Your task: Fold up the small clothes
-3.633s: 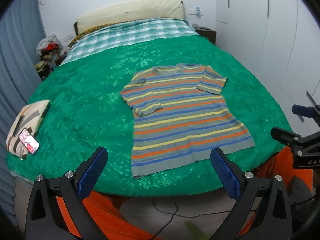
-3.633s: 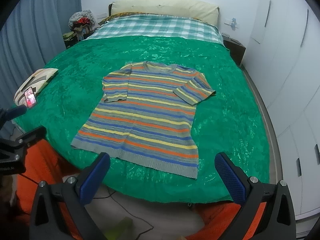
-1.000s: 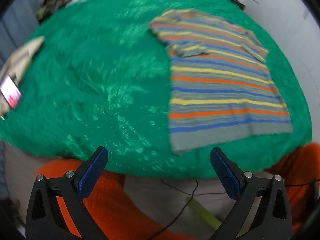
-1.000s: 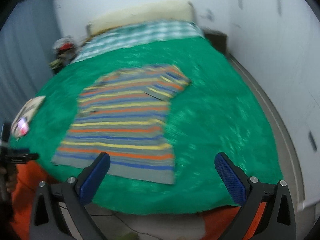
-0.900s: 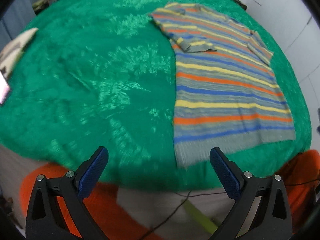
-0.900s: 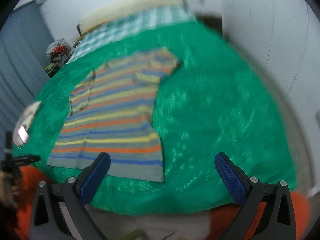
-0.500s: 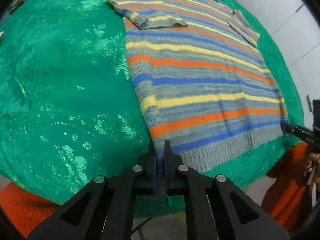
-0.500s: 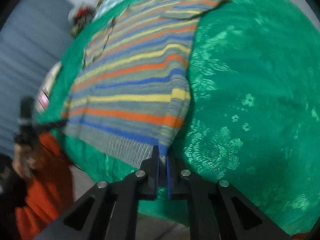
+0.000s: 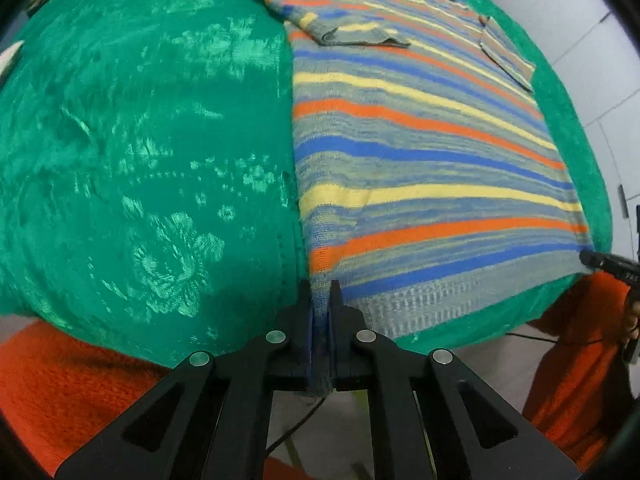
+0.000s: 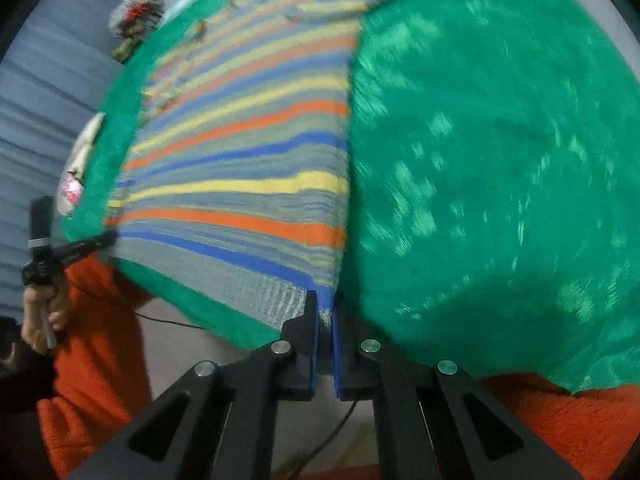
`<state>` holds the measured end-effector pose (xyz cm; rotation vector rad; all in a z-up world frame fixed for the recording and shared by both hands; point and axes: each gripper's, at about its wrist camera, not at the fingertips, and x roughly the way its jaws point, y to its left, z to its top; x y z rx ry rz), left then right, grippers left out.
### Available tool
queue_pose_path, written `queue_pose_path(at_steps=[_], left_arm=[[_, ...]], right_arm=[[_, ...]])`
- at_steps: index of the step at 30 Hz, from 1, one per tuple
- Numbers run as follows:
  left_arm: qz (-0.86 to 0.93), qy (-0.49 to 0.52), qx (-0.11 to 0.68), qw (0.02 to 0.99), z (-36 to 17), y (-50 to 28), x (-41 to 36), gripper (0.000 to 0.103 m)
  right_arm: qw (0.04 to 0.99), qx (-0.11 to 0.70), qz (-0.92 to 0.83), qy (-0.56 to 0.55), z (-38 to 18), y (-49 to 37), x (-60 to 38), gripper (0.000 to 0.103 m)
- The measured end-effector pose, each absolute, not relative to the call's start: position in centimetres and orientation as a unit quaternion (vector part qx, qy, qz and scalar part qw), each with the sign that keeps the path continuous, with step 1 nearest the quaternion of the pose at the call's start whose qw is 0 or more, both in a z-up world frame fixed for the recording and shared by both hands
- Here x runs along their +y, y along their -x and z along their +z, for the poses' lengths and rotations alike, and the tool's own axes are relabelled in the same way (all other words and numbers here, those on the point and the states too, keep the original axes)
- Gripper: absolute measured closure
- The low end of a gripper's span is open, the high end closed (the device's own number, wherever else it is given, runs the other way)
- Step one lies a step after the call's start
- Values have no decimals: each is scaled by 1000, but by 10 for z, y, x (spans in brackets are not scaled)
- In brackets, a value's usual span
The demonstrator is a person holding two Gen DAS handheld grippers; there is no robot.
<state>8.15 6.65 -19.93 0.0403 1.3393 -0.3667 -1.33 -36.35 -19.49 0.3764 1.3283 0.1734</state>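
Observation:
A striped knit T-shirt (image 9: 420, 148) in grey, blue, orange and yellow lies flat on the green bedspread (image 9: 140, 140), hem toward me. My left gripper (image 9: 321, 300) is shut on the shirt's near left hem corner. My right gripper (image 10: 325, 304) is shut on the near right hem corner of the shirt (image 10: 248, 160). The right gripper shows small at the right edge of the left wrist view (image 9: 592, 258). The left gripper shows at the left of the right wrist view (image 10: 108, 238).
The bedspread edge (image 10: 520, 352) drops off just in front of me, with orange fabric (image 9: 60, 380) below. A cable (image 9: 304, 420) runs on the floor. A pillow with a phone (image 10: 74, 184) lies at the bed's left side. Clutter (image 10: 136, 16) sits far left.
Both grippers moved from open above the bed down to the hem and shut on its two near corners. Since half a second ago they are closer in and hold the corners.

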Motion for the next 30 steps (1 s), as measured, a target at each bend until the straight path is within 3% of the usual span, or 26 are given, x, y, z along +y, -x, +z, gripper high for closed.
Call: queue_pose_path(at_steps=[5, 7, 8, 9, 12, 17, 19, 21, 23, 30], left_arm=[[-131, -56, 614, 777, -199, -67, 57, 88], [-107, -90, 617, 775, -196, -58, 54, 71], [-91, -110, 616, 775, -195, -52, 52, 46], [-72, -131, 613, 776, -192, -47, 53, 29], [-32, -186, 599, 778, -177, -26, 65, 27], [18, -153, 544, 825, -124, -17, 101, 24], [13, -104, 513, 852, -100, -27, 104, 20], [-5, -66, 490, 869, -93, -44, 92, 14], [-21, -36, 482, 875, -95, -58, 73, 14], [-44, 15, 522, 851, -112, -61, 49, 14]], right_arm=[[767, 613, 68, -178, -202, 2, -359, 98], [770, 612, 62, -170, -199, 2, -355, 96], [769, 614, 59, -169, -200, 2, -356, 92], [764, 620, 53, -169, -198, 1, -354, 84], [752, 643, 26, -142, -183, 10, -357, 55], [795, 607, -10, -3, -113, -1, -370, 48], [821, 570, -3, 46, -85, -29, -369, 35], [847, 522, 29, 97, -68, -68, -357, 31], [859, 490, 82, 124, -72, -114, -338, 31], [841, 492, 126, 189, -170, -245, -292, 38]])
